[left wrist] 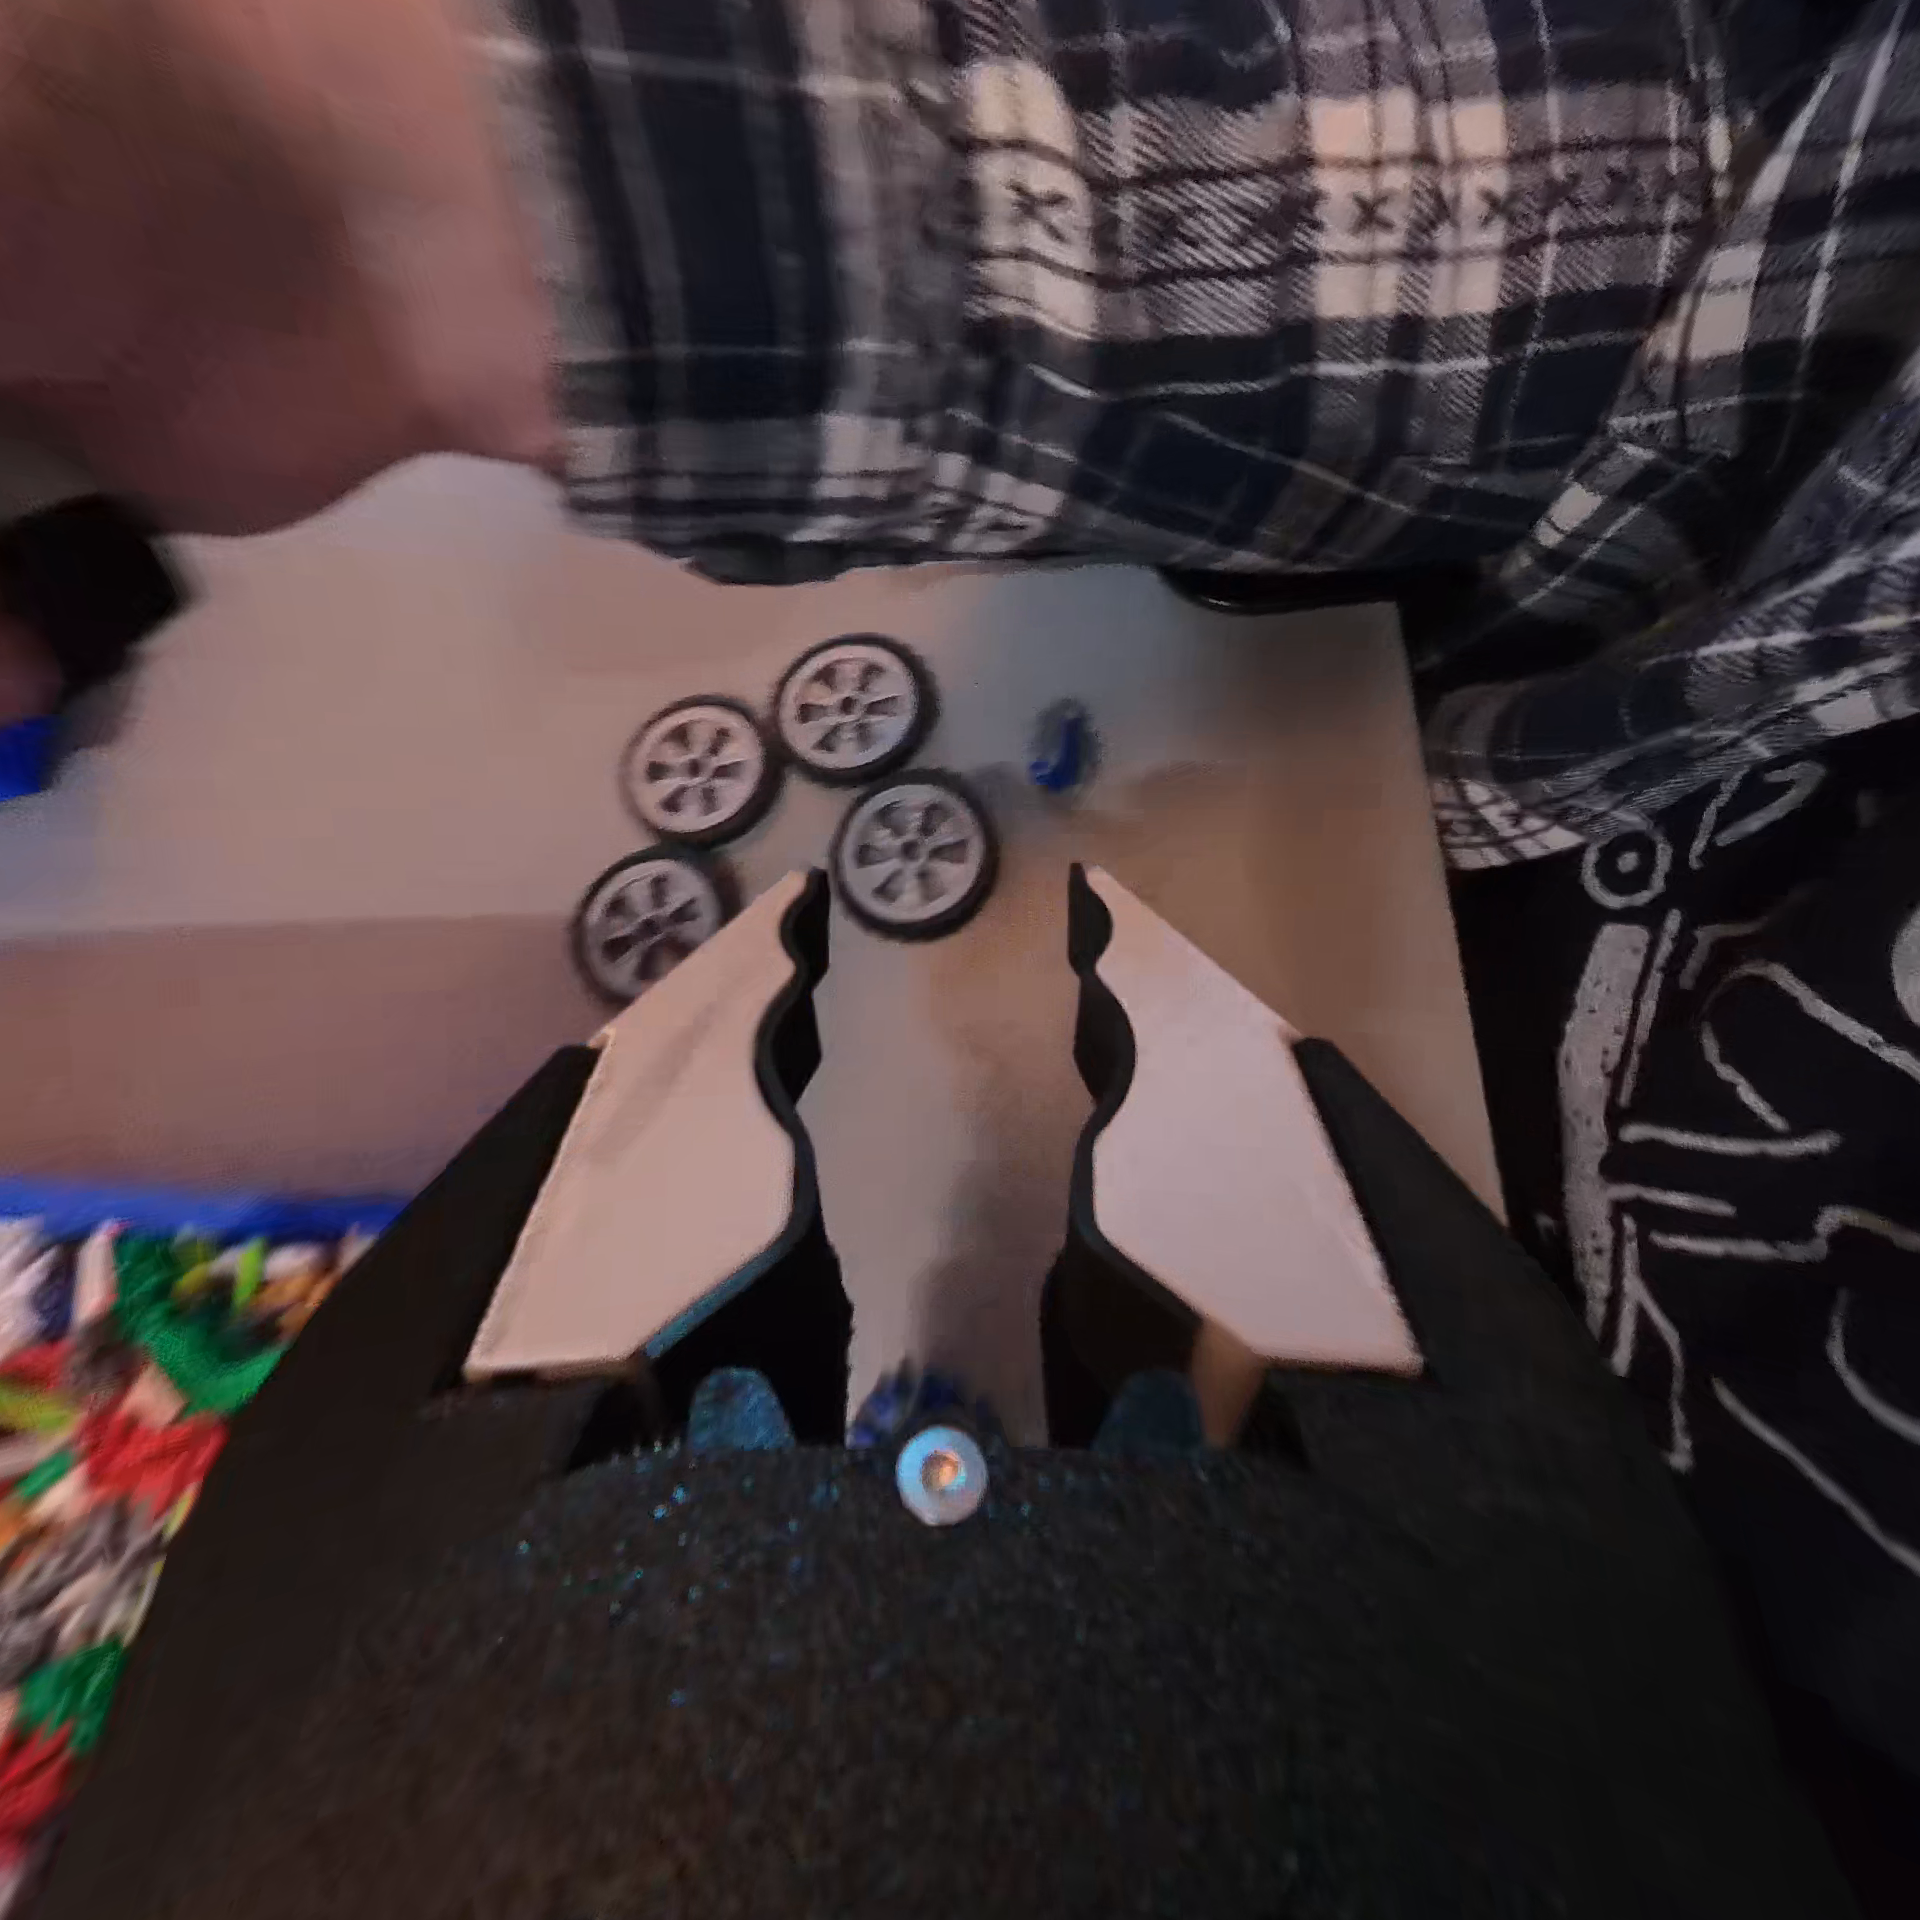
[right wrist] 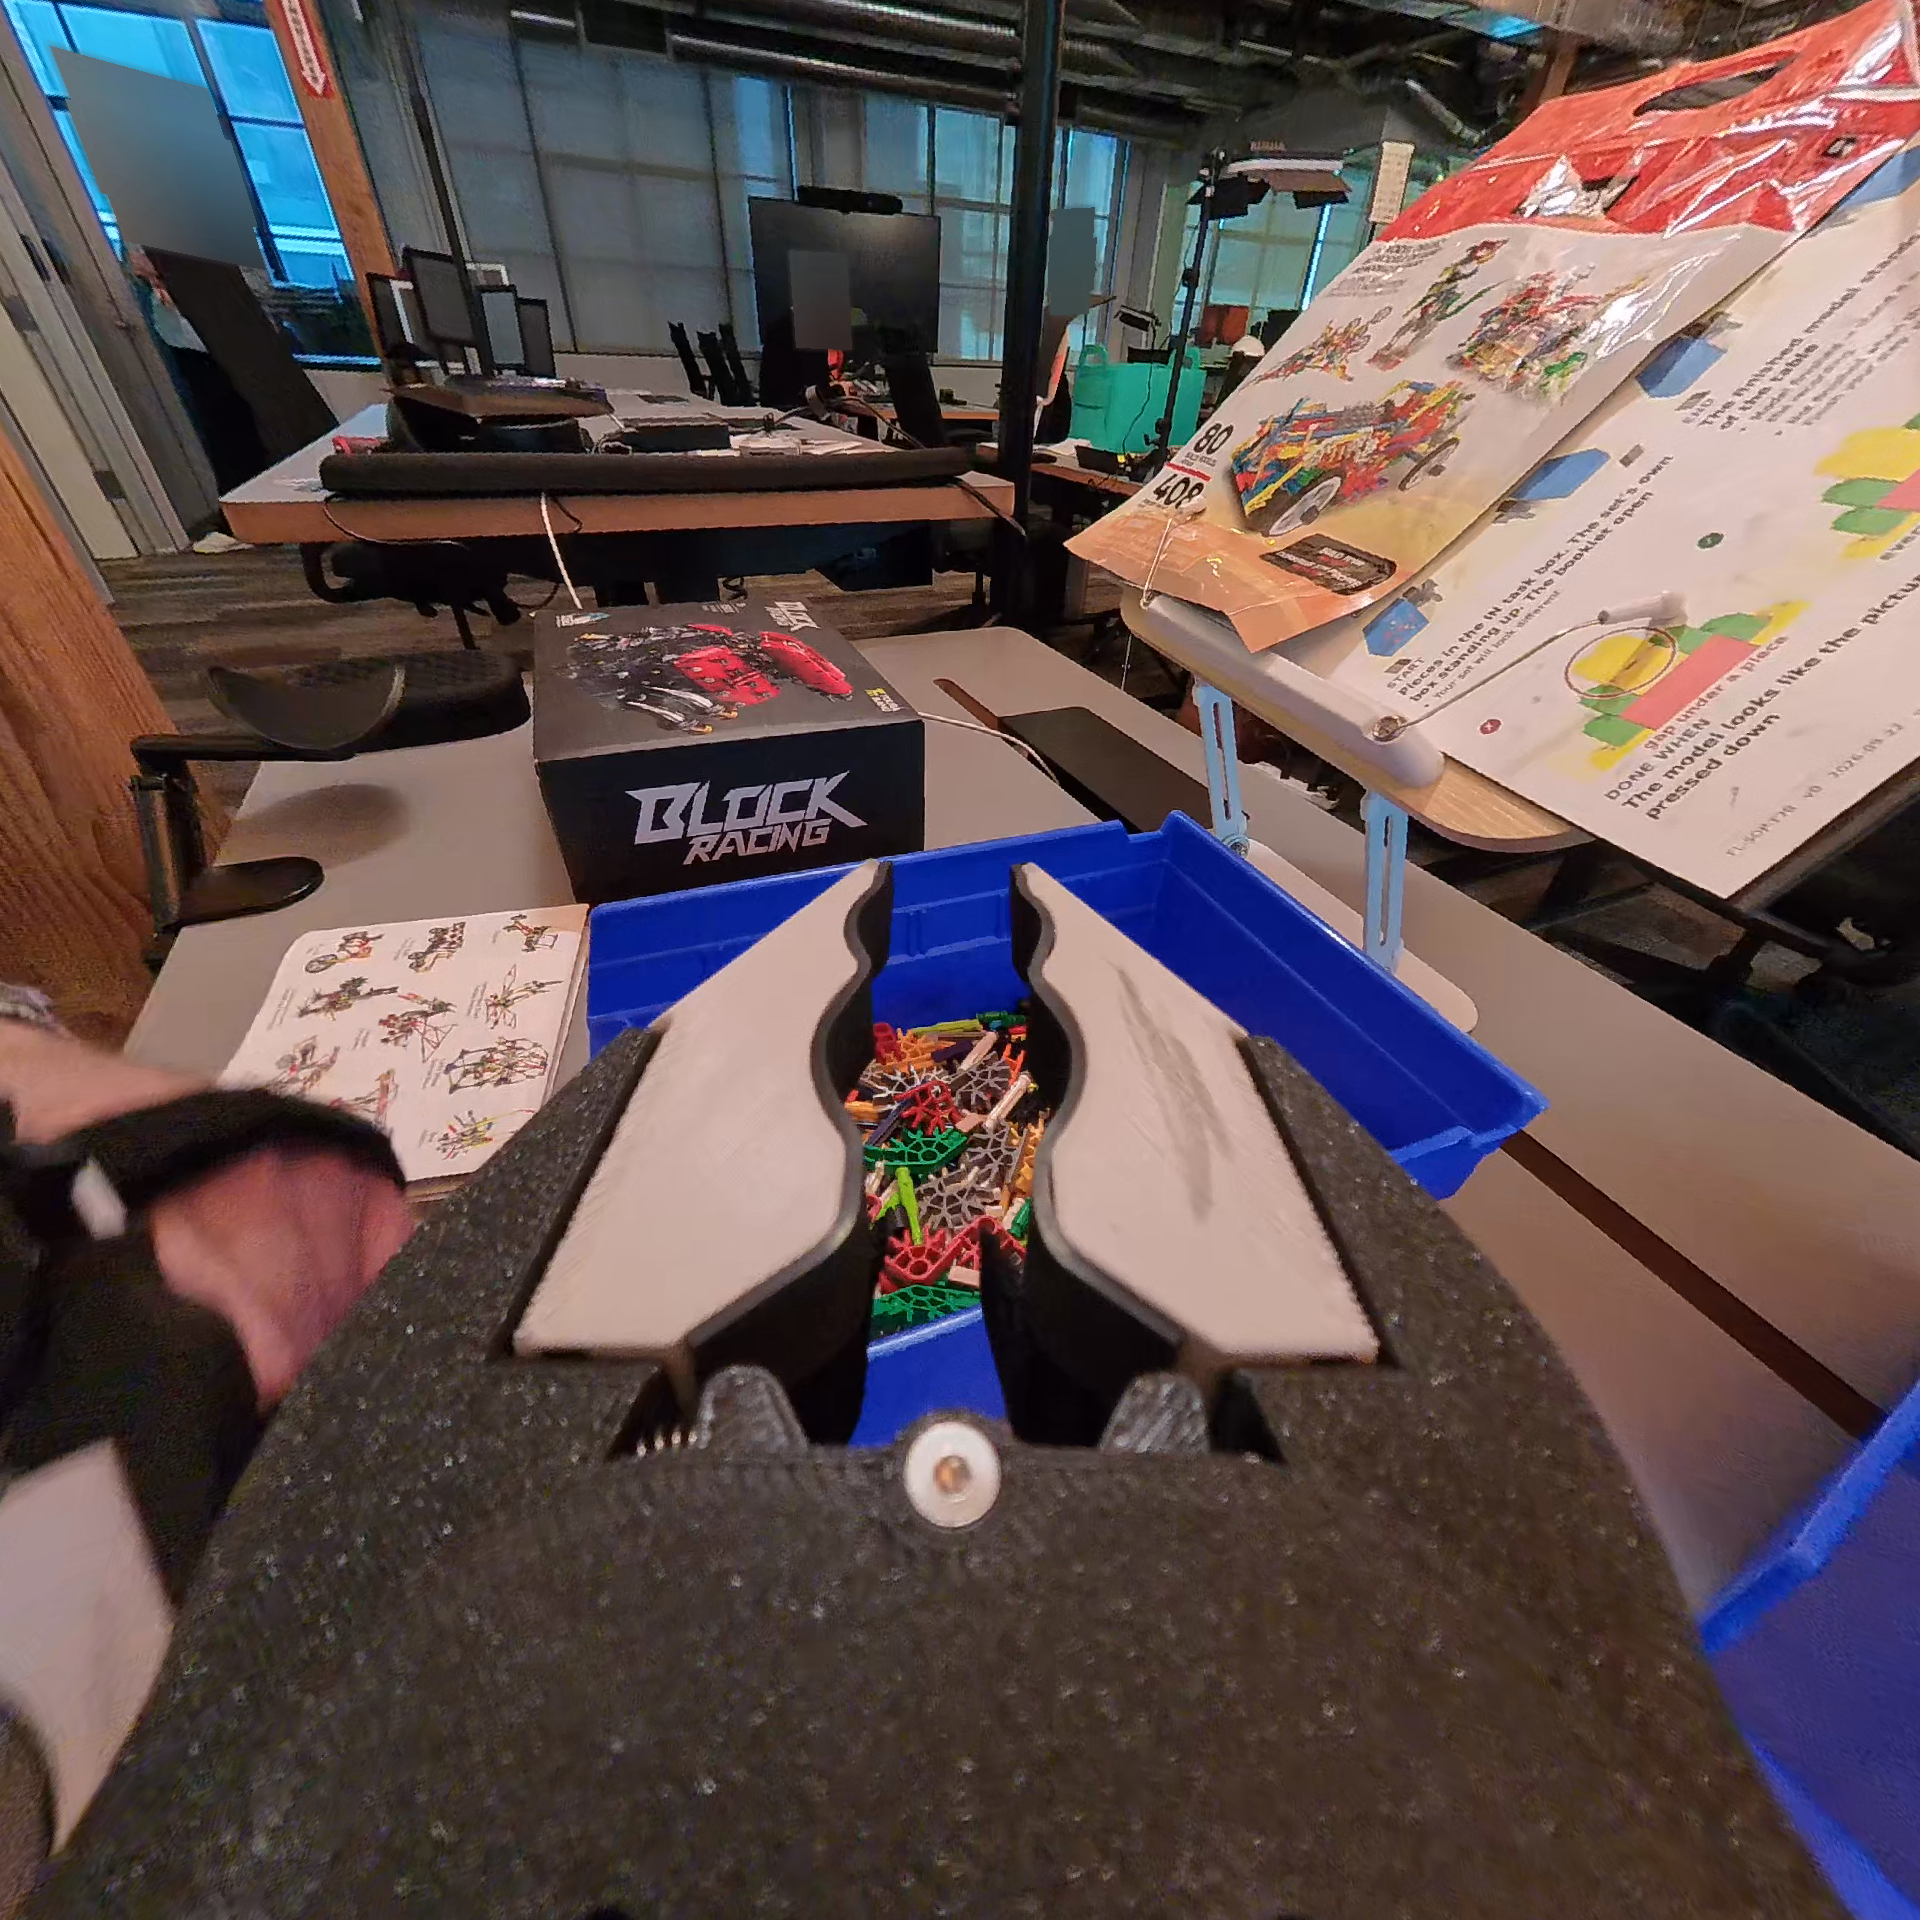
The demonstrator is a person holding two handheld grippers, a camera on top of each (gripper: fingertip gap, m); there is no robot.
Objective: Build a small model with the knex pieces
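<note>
In the left wrist view my left gripper (left wrist: 948, 883) is open and empty, low over the pale table (left wrist: 364, 831). Several grey-and-black toy wheels (left wrist: 912, 852) lie just beyond its left fingertip, the nearest one between the tips. A small blue piece (left wrist: 1060, 746) lies a little farther right. In the right wrist view my right gripper (right wrist: 951, 878) is open and empty, held above a blue bin (right wrist: 1299, 987) full of colourful construction pieces (right wrist: 940, 1132).
A person in a plaid shirt (left wrist: 1247, 312) stands at the table's far edge. A dark toy box (right wrist: 727, 748) and a booklet (right wrist: 416, 1029) lie beyond the bin. A tilted stand with instruction sheets (right wrist: 1558, 540) is at right. Another blue bin (right wrist: 1829, 1662) is at lower right. Across from one pair of fingers to the other is roughly 25 cm.
</note>
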